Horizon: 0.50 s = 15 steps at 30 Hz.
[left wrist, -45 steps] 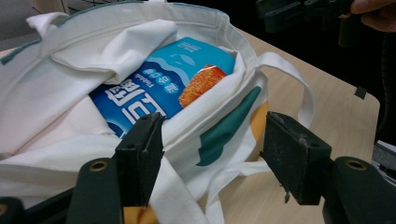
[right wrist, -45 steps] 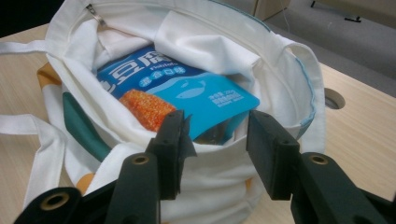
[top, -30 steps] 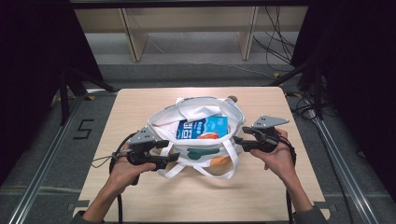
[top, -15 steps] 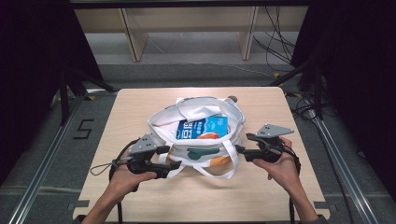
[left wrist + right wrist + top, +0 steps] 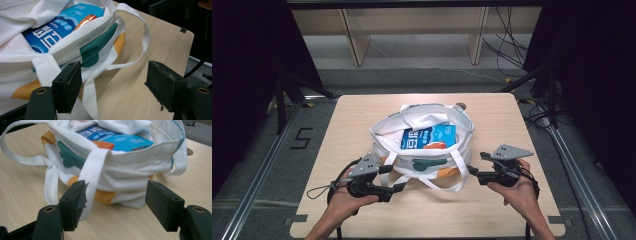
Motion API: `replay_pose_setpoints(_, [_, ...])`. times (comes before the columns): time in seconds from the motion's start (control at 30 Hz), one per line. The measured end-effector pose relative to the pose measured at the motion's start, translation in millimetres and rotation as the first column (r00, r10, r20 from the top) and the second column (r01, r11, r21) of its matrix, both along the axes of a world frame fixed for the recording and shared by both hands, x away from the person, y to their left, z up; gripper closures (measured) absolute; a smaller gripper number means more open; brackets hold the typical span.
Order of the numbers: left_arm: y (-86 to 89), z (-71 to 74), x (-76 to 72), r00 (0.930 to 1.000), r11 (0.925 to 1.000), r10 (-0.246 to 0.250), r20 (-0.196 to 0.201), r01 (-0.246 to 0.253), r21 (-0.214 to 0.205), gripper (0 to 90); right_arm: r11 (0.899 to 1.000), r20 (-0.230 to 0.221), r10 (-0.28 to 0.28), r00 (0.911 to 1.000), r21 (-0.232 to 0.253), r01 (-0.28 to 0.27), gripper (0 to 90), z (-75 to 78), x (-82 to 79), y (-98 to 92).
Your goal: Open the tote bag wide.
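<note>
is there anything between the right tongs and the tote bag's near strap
Nothing visible. The right tongs stand open just short of the white tote bag, and the near strap hangs down the bag's side right by the left jaw, with bare table below.

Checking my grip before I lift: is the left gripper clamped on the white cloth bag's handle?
No, the left gripper stands open, the white cloth bag's handle lying loose on the table.

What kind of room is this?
Probably a lab set up for recording: a wooden table on metal rails, dark curtains on both sides, loose cables, and a cloth bag for practice.
</note>
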<state>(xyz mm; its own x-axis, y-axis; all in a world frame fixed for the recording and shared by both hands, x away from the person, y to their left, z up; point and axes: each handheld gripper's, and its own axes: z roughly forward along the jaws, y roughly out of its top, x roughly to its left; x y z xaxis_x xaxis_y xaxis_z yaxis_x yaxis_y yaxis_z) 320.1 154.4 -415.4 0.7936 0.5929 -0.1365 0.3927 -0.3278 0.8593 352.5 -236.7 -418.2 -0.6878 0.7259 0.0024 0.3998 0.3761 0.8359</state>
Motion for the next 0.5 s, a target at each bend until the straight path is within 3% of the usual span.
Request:
replay_pose_setpoints(0.03, [0.4,-1.6,-0.9,1.0,1.0,0.004,-0.002,-0.004,-0.004,27.9,1.0,-0.017,0.0,0.9999,0.006,0.0,33.8,-0.6,-2.5,0.2])
replay_pose_setpoints(0.07, [1.8,-2.7,-1.9,0.9999,1.0,0.007,-0.009,-0.007,0.001,27.9,1.0,-0.004,0.001,1.0,0.006,-0.001,33.7,-1.8,-3.4,-0.4])
replay_pose_setpoints(0.1, [2.1,-3.9,-3.0,0.9997,0.9997,0.003,-0.023,-0.004,-0.024,27.8,1.0,-0.012,0.002,0.9999,0.01,-0.001,33.8,-2.6,-5.1,-0.9])
replay_pose_setpoints(0.13, [2.8,-4.6,-4.3,0.9994,0.9989,-0.002,-0.036,0.0,-0.046,27.7,1.0,0.01,0.01,0.9999,0.006,-0.01,33.9,-3.9,-5.4,-2.1])
replay_pose_setpoints(0.23, [2.5,-5.1,-10.2,0.9999,1.0,0.005,0.011,-0.005,0.002,27.4,1.0,0.0,0.012,0.9999,0.011,-0.012,33.9,-5.3,-10.5,-4.7])
replay_pose_setpoints(0.27, [2.4,-4.9,-12.1,0.9999,1.0,0.008,0.009,-0.008,0.005,27.3,1.0,0.013,0.007,0.9999,0.008,-0.007,33.9,-6.6,-11.8,-5.3])
replay_pose_setpoints(0.3, [3.1,-5.7,-12.4,0.9999,1.0,-0.002,0.011,0.002,-0.007,27.3,1.0,-0.011,0.003,0.9999,0.018,-0.002,33.9,-7.6,-15.2,-4.6])
replay_pose_setpoints(0.37, [3.5,-7.2,-14.3,1.0,1.0,-0.001,0.01,0.001,-0.006,27.2,1.0,0.004,0.006,1.0,0.008,-0.007,33.8,-9.8,-17.6,-6.5])
replay_pose_setpoints(0.43, [3.8,-9.5,-16.5,1.0,1.0,0.004,0.006,-0.004,-0.004,27.2,1.0,-0.026,0.005,0.9996,0.018,-0.004,33.7,-12.0,-23.2,-6.2])
replay_pose_setpoints(0.5, [3.8,-13.0,-18.2,1.0,1.0,-0.001,0.009,0.001,-0.003,27.2,1.0,-0.013,0.009,0.9999,0.013,-0.009,33.6,-14.5,-26.5,-7.7])
